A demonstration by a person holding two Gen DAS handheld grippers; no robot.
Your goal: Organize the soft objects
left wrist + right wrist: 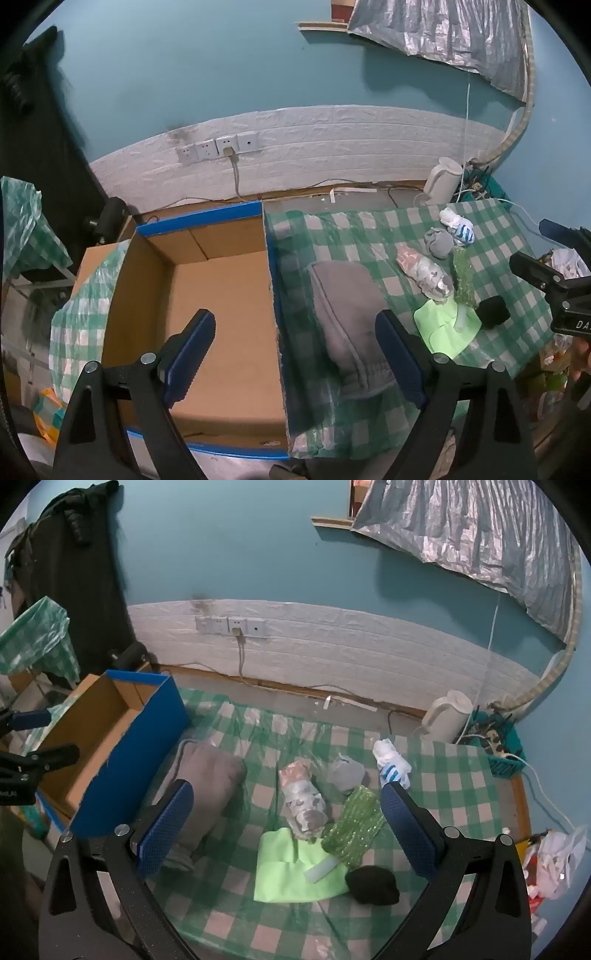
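- Your folded grey fleece garment (207,786) lies on the green-and-white checked plastic tablecloth (443,775), just beside the blue outer wall of the open cardboard box (110,731). Its long axis runs from the far end, near the wall, towards you. In the right wrist view your near blue finger covers part of its lower edge; in the left wrist view a finger hides its right side.
- To its right, a rolled pink, white and grey patterned cloth (304,801) lies with its length pointing away from you and slightly left; its near end touches the flat light green cloth (291,871).
- A green sequinned pouch (352,823) slants across that green cloth's corner, with a pale stick-like piece (323,869) showing at its near end; what that piece is, you cannot make out.
- A small black soft lump (373,880) sits at the green cloth's right edge.
- Farther back, a balled grey sock (347,771) and a white and blue striped sock bundle (391,764) lie just beside each other.
- Your right gripper (286,825) hangs above these things, jaws spread wide and holding nothing.
- Your left gripper (295,349) is also wide apart and empty, straddling the box's wall: one finger over the bare box floor (221,314), the other over the grey garment.
- A white kettle (448,716) stands by the far wall.
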